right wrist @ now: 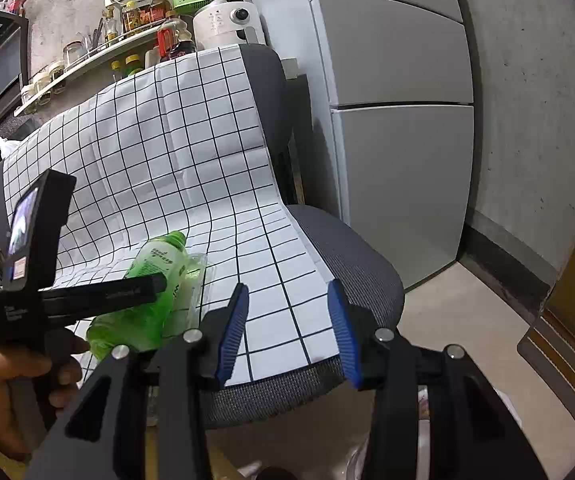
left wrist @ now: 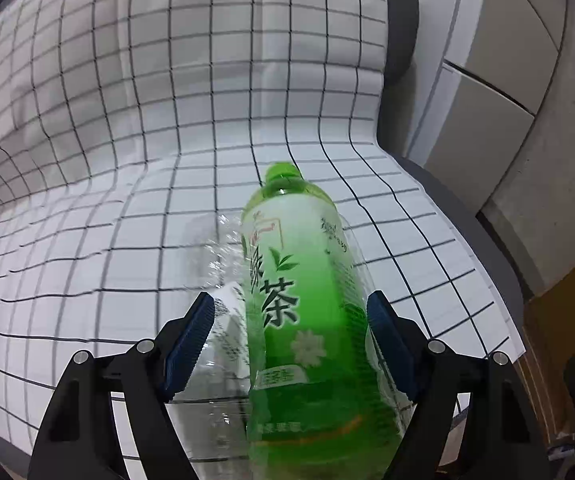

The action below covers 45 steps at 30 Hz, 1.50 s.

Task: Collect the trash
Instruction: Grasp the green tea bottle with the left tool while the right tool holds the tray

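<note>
A green tea bottle (left wrist: pixel 291 280) with a green cap lies between the fingers of my left gripper (left wrist: pixel 289 320), together with a clear plastic wrapper (left wrist: pixel 215 320) pressed against its left side. The left jaws are closed on both, above the chair's checked cloth (left wrist: pixel 127 160). In the right wrist view the bottle (right wrist: pixel 147 272) and clear wrapper (right wrist: pixel 195 276) sit in the left gripper (right wrist: pixel 127 292) over the seat. My right gripper (right wrist: pixel 287 328) is open and empty, above the seat's front edge.
A grey office chair (right wrist: pixel 351 264) carries the white checked cloth (right wrist: pixel 167 160). A grey fridge (right wrist: pixel 399 120) stands to the right. A shelf with bottles and jars (right wrist: pixel 99 48) and a white appliance (right wrist: pixel 227 20) lie behind. Plastic trash bag edge (right wrist: pixel 367 460) shows below.
</note>
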{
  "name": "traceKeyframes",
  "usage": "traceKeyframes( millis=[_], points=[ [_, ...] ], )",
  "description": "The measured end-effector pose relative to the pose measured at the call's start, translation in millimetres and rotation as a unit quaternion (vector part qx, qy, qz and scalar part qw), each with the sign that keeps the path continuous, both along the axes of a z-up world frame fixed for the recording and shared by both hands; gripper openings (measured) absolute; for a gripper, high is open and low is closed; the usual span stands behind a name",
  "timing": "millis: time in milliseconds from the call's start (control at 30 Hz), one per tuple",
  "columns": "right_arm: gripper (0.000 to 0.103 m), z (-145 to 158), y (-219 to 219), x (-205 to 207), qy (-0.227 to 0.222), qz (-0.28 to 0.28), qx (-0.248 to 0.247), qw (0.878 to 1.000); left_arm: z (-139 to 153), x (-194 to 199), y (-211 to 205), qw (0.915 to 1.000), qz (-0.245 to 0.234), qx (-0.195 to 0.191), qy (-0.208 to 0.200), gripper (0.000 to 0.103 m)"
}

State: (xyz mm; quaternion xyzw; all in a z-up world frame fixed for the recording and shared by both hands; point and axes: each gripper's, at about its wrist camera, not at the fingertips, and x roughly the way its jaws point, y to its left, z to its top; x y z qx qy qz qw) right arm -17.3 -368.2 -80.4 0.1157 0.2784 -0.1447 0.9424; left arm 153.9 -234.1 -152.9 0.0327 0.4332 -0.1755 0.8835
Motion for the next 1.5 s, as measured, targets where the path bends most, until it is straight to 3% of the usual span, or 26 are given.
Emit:
traceKeyframes(
  millis=[67, 133, 233, 300, 500, 633, 833, 933, 1300, 1500],
  points=[
    [0.041, -0.5, 0.0, -0.3, 0.002, 0.002, 0.001, 1.000, -3.4, -0.4, -3.5, 1.0000, -0.004, 0.006, 0.005, 0.075],
    [0.041, -0.7, 2.0, -0.5, 0.005, 0.005, 0.001, 1.000, -6.2, -1.0, -6.3, 0.9998, -0.012, 0.005, 0.012, 0.061],
    [0.041, 1.6, 7.0, -3.0, 0.006, 0.006, -0.002, 1.000, -3.1, -5.6, -4.4, 0.9998, -0.021, 0.003, 0.000, 0.060],
    [0.041, 3.8, 11.1, -4.4, 0.005, 0.006, -0.006, 1.000, 5.8, -11.8, 6.1, 0.9992, -0.027, -0.028, -0.012, 0.059],
    [0.041, 9.9, 26.7, -1.0, 0.006, 0.025, -0.015, 1.000, 48.2, -38.5, 48.5, 0.9953, -0.026, -0.070, -0.062, 0.059],
    [0.041, 6.4, 43.0, 12.5, 0.016, 0.050, -0.005, 0.999, 61.9, -53.0, 89.4, 0.9946, -0.004, -0.071, -0.076, 0.060],
    [0.041, -10.8, 65.1, 40.0, 0.048, 0.088, 0.012, 0.995, 54.8, -69.3, 132.8, 0.9945, 0.021, -0.059, -0.084, 0.060],
    [0.027, -21.5, 69.6, 57.2, 0.068, 0.102, 0.022, 0.992, 47.7, -72.4, 150.0, 0.9947, 0.028, -0.063, -0.076, 0.060],
    [0.026, -55.7, 55.6, 103.8, 0.127, 0.089, 0.055, 0.986, 31.2, -64.1, 160.3, 0.9952, 0.031, -0.066, -0.066, 0.060],
    [0.008, -63.2, 51.9, 102.2, 0.126, 0.098, 0.093, 0.983, 25.4, -64.4, 153.5, 0.9960, 0.025, -0.063, -0.057, 0.060]
  ],
)
